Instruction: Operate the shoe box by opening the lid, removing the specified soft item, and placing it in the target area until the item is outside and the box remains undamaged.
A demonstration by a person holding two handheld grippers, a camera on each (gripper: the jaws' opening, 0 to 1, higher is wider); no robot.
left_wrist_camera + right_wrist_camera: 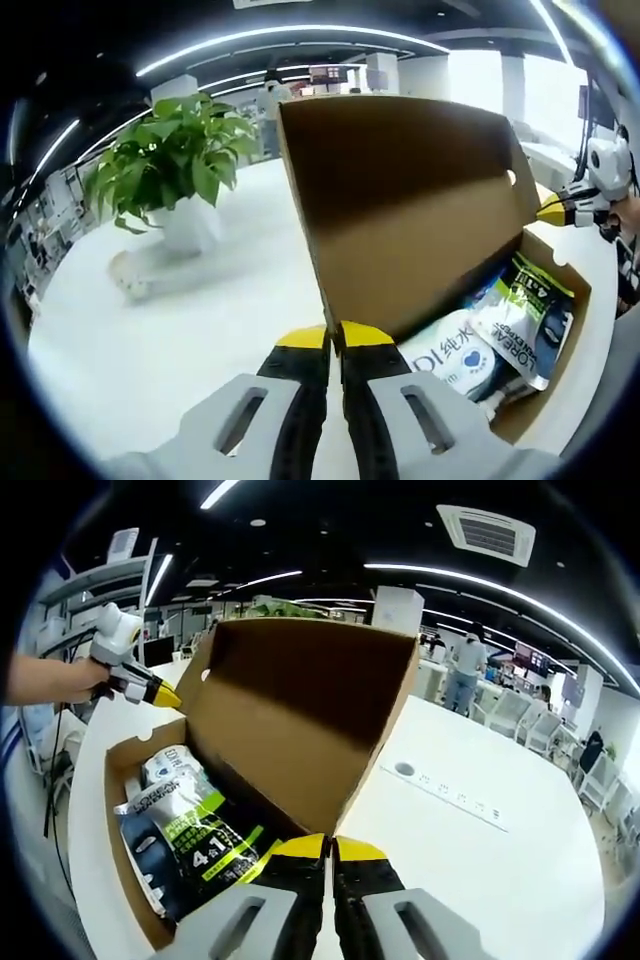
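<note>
Here, both hand-held grippers [333,337] [329,847] clenched on the upright corrugated cardboard lid [400,200], glossy soft packs [190,830] inside.

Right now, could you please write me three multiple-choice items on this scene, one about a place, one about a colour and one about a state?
1. Where does the potted plant stand?
A. on the white table outside the box
B. inside the shoe box
C. on top of the lid

2. What colour are the tips of the left gripper?
A. red
B. yellow
C. blue

3. What state is the shoe box lid in?
A. shut flat
C. torn off, lying on the table
B. raised open, with packets showing inside

Answers:
1 A: the plant sits on the white table beside the box.
2 B: both jaws end in yellow.
3 B: the lid stands up and the printed packets lie in the box.
</note>
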